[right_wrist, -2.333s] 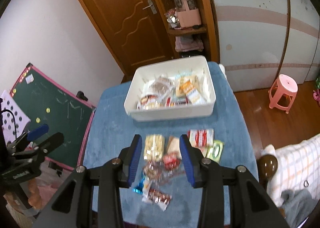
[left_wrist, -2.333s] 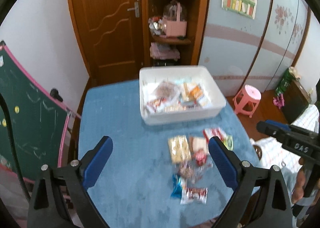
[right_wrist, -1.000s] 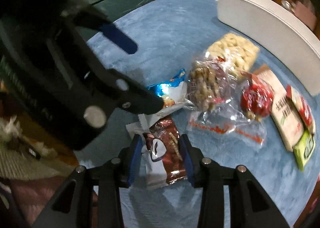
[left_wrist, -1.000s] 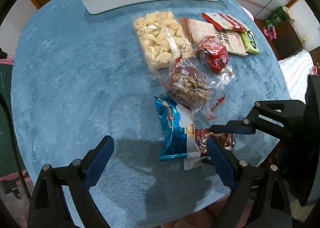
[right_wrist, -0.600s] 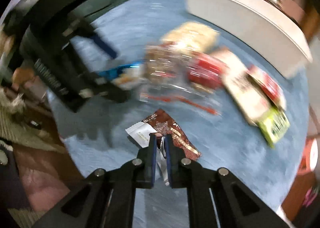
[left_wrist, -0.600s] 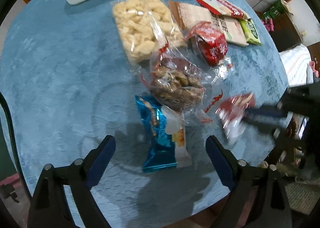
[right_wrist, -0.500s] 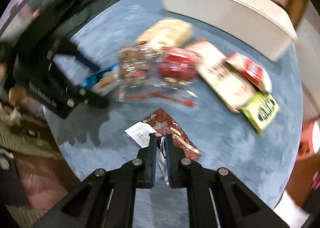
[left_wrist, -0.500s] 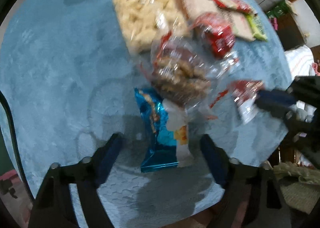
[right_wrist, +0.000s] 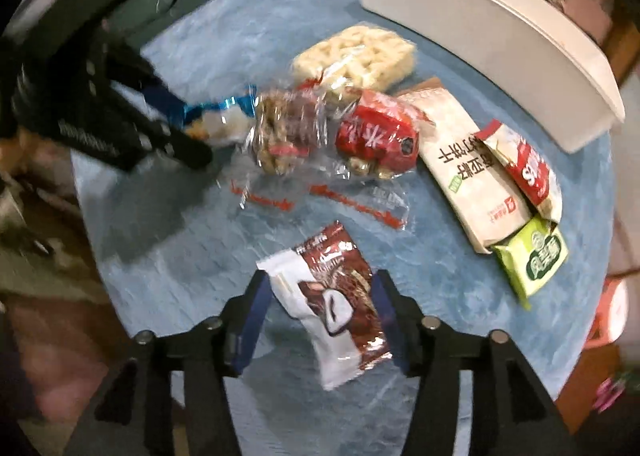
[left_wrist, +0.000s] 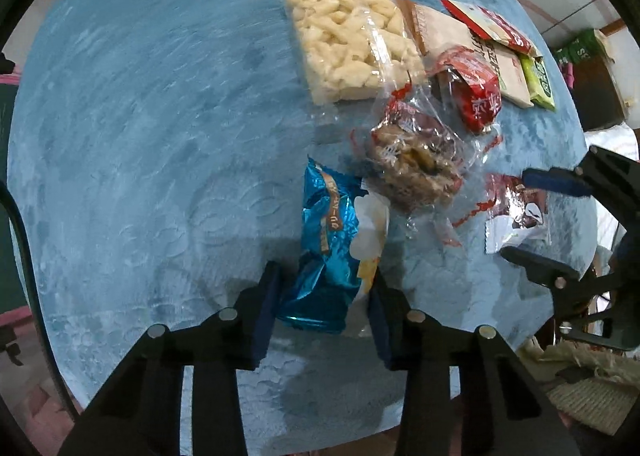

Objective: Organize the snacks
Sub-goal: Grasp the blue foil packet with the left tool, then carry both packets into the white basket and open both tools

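We work over a round table covered in a blue textured cloth (left_wrist: pixel 152 128), with a white bin (right_wrist: pixel 480 20) at its far edge and the loose snacks strewn in front of it. The step in hand, as we judge it, is picking up two packets at once to carry them to the bin. The blue foil packet (left_wrist: pixel 332 240) lies nearest us, and the left gripper (left_wrist: pixel 324 296) has just been closing on it — its blue pads now press the packet's lower end from both sides, pointing straight down. To its right the brown-and-white packet (right_wrist: pixel 336 304) lies flat between the fingers of the right gripper (right_wrist: pixel 320 316), whose jaws have just been opening; they stand apart, bracketing the packet, and we cannot tell whether the pads touch its edges. Farther out lie a clear bag of brown nuts (left_wrist: pixel 412 164), a red-wrapped sweet (left_wrist: pixel 476 96), a clear pack of pale puffs (left_wrist: pixel 352 40), a beige packet (right_wrist: pixel 468 172), a red-and-white sachet (right_wrist: pixel 524 168) and a green one (right_wrist: pixel 536 256). Next, we judge, the right jaws need to close squarely on the brown packet, then both hands lift clear of the neighbouring cellophane and go to the bin.
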{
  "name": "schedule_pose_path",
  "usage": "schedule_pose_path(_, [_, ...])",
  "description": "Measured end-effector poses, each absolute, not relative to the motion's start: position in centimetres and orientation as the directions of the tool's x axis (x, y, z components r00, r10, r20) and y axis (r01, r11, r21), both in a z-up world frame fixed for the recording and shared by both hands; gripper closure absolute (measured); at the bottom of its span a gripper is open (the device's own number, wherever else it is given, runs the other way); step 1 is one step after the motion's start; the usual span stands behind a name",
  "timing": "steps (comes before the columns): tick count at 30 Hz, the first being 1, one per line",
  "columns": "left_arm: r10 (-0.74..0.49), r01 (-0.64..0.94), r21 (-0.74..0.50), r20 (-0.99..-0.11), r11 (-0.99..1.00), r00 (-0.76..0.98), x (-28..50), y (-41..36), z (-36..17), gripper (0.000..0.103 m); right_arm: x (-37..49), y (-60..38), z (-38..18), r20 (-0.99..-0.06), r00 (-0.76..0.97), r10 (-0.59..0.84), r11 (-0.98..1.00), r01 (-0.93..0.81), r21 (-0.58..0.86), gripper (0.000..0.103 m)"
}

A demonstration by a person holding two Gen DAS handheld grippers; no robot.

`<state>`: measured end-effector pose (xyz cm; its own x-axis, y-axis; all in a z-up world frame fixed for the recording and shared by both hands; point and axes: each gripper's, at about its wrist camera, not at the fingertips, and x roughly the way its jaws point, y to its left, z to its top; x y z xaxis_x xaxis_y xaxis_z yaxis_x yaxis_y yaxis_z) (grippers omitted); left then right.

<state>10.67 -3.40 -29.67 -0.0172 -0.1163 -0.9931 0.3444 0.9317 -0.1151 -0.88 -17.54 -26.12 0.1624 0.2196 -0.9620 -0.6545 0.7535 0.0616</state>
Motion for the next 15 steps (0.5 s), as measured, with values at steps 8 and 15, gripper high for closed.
schedule_pose_path(8, [-0.122, 0.363, -0.107, -0.992, 0.926, 0.018, 7.1, -3.3, -26.8, 0.068, -1.1, -18.8, -24.8, -0.95, 0.16, 0.266, 0.802, -0.584, 0.126, 0.07])
schedule_pose_path(15, [-0.195, 0.402, -0.115, -0.967, 0.908, 0.163, 7.4, -3.5, -18.5, 0.068, 0.5, -21.8, -18.5, -0.897, 0.276, 0.344, 0.869, -0.456, 0.193, 0.07])
